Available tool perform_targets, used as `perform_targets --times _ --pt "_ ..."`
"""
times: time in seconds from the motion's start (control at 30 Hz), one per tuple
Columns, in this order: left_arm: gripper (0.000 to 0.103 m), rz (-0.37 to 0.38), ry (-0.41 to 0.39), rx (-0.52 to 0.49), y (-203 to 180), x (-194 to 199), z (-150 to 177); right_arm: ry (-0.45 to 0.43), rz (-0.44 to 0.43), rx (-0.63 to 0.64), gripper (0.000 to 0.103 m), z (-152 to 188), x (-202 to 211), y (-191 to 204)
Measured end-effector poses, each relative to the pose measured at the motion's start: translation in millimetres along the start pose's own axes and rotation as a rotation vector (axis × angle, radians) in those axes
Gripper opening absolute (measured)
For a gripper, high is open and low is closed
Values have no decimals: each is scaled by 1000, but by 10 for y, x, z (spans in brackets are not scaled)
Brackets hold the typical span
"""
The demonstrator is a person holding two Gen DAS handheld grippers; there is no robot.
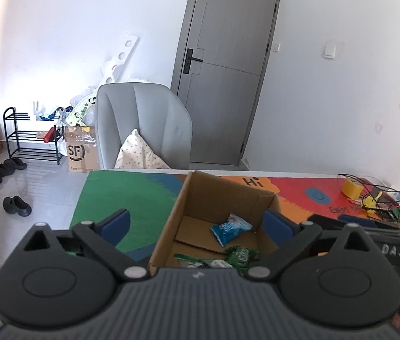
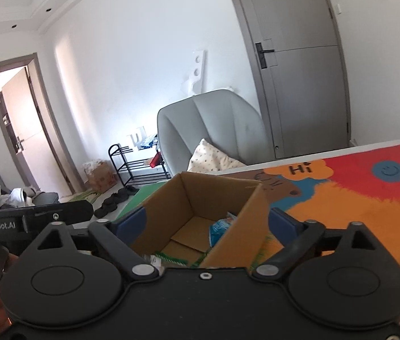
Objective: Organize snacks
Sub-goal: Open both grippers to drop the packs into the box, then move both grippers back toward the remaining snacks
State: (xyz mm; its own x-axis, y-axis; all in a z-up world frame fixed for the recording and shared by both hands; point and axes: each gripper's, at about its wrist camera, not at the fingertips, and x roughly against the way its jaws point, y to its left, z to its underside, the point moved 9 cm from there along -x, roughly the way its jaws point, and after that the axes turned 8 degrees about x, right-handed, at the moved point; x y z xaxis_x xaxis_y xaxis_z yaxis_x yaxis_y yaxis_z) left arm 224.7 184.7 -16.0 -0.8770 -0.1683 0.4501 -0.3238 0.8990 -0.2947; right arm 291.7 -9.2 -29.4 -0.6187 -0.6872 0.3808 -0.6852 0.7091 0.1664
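Open cardboard box on the colourful table mat, mouth up, long side running away from both cameras toward the grey chair. Inside, a blue snack packet lying flat on the bottom flaps, pointing across the box; nearer, green packets, partly hidden, possibly two or three. Left gripper spread wide, nothing between the blue pads, one pad outside the left wall, the other over the box's right side. Right gripper likewise spread wide and empty, straddling the box's near right corner; contact with the cardboard unclear. Plain brown walls, no lid.
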Motion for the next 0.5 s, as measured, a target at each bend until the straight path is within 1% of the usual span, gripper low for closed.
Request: perform_targets --times 0.1,0.5 --pt "101 8 -10 5 -59 49 19 -5 6 -8 103 38 102 -49" --pt "101 54 6 -13 -402 222 216 -13 72 -44 103 210 481 -326"
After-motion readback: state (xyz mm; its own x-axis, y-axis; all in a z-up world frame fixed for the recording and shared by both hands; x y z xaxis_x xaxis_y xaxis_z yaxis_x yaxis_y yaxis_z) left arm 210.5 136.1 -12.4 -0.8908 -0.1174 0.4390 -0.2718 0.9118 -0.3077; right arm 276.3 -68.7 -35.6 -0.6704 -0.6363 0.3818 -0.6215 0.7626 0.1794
